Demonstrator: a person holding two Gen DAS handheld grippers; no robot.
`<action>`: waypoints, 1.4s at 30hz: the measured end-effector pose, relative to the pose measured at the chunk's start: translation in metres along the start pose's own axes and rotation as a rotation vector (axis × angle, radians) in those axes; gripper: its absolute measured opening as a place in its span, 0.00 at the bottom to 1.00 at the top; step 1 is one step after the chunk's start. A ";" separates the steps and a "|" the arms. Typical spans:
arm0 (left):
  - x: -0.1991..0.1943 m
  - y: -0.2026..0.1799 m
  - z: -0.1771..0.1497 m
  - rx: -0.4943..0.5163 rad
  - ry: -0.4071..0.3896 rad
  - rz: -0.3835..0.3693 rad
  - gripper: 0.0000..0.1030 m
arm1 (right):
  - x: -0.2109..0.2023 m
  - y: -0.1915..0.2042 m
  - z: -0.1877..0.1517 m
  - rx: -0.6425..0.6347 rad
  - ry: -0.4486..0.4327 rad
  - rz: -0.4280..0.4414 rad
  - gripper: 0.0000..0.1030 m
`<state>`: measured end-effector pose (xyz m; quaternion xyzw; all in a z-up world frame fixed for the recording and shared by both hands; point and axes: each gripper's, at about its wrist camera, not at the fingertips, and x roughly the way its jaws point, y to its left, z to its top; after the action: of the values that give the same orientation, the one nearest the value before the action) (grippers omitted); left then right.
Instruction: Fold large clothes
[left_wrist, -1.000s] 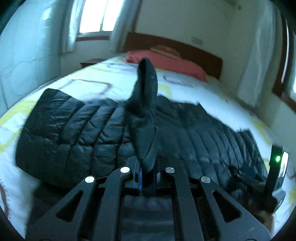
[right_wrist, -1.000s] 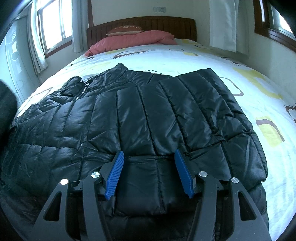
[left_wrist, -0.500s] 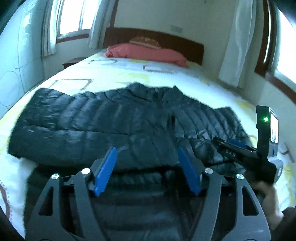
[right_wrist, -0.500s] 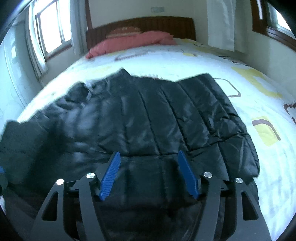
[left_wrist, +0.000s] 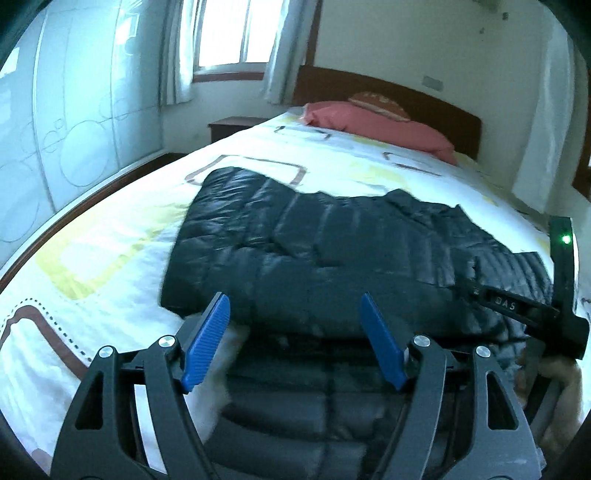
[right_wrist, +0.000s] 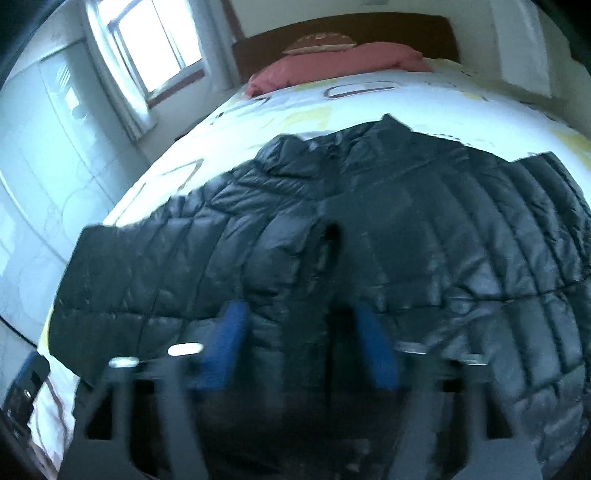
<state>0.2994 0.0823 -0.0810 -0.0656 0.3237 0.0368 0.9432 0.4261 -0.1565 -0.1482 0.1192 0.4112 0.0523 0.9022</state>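
A black quilted puffer jacket (left_wrist: 332, 251) lies spread on the bed, with one sleeve laid across its body. It also fills the right wrist view (right_wrist: 369, 240), collar toward the headboard. My left gripper (left_wrist: 295, 339) is open and empty, hovering over the jacket's near left edge. My right gripper (right_wrist: 299, 339) is open and empty over the jacket's lower middle; the view is motion-blurred. The right gripper's body (left_wrist: 524, 306) shows at the right of the left wrist view.
The bed (left_wrist: 110, 240) has a white sheet with yellow and brown shapes. A red pillow (left_wrist: 376, 125) lies by the dark wooden headboard (left_wrist: 443, 107). A wardrobe (left_wrist: 55, 129) stands at the left, a nightstand (left_wrist: 232, 125) under the window.
My left gripper opened and let go of the sleeve, which now lies across the jacket. Both grippers swung to the left; the right one is moving fast.
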 end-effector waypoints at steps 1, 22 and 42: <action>0.001 0.003 0.001 -0.004 0.003 0.004 0.71 | -0.001 0.001 0.000 0.003 -0.004 0.000 0.26; 0.025 -0.017 0.005 0.008 0.049 -0.044 0.71 | -0.059 -0.162 -0.003 0.089 -0.069 -0.301 0.19; 0.118 -0.049 0.034 0.123 0.159 0.058 0.74 | -0.030 -0.130 -0.013 0.025 -0.014 -0.254 0.62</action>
<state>0.4179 0.0421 -0.1223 -0.0008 0.4011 0.0385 0.9152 0.3966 -0.2854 -0.1680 0.0777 0.4173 -0.0681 0.9029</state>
